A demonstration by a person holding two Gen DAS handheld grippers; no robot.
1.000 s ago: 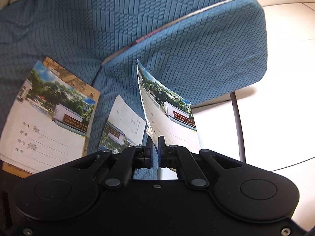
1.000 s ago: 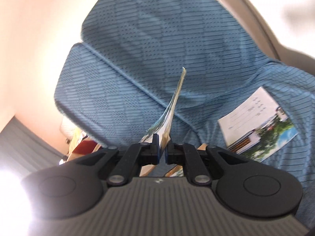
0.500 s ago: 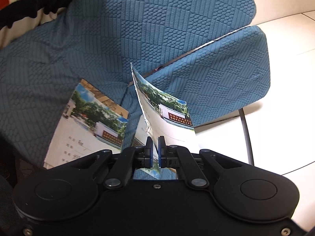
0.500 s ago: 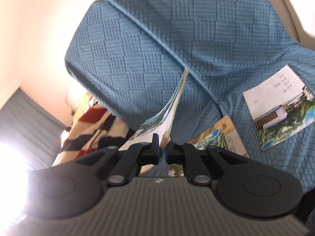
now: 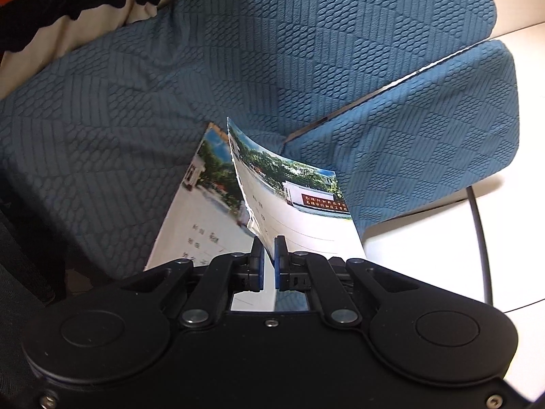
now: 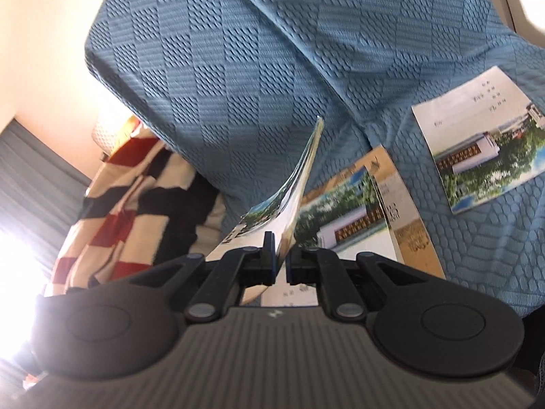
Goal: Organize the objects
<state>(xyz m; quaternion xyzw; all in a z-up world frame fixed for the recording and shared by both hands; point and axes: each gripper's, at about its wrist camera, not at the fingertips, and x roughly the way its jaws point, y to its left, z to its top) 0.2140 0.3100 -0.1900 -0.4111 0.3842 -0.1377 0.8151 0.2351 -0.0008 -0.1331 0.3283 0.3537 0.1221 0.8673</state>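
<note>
My left gripper (image 5: 268,243) is shut on a thin notebook (image 5: 299,204) with a photo cover, held edge-up just above a stack of similar notebooks (image 5: 201,214) on the blue sofa seat. My right gripper (image 6: 280,252) is shut on the same kind of notebook (image 6: 293,191), which bends upward over the stack (image 6: 347,228) with a tan book (image 6: 408,231) beneath. Another notebook (image 6: 477,143) lies alone on the seat to the right.
The blue textured sofa (image 5: 238,51) has a back cushion and an armrest (image 5: 425,129). A striped red, black and cream blanket (image 6: 136,197) lies at the left. White floor (image 5: 442,238) and a black cable (image 5: 480,235) lie beyond the armrest.
Both grippers have moved with the held notebook toward the stack on the seat, so the notebook now hangs right over it. Both stay shut.
</note>
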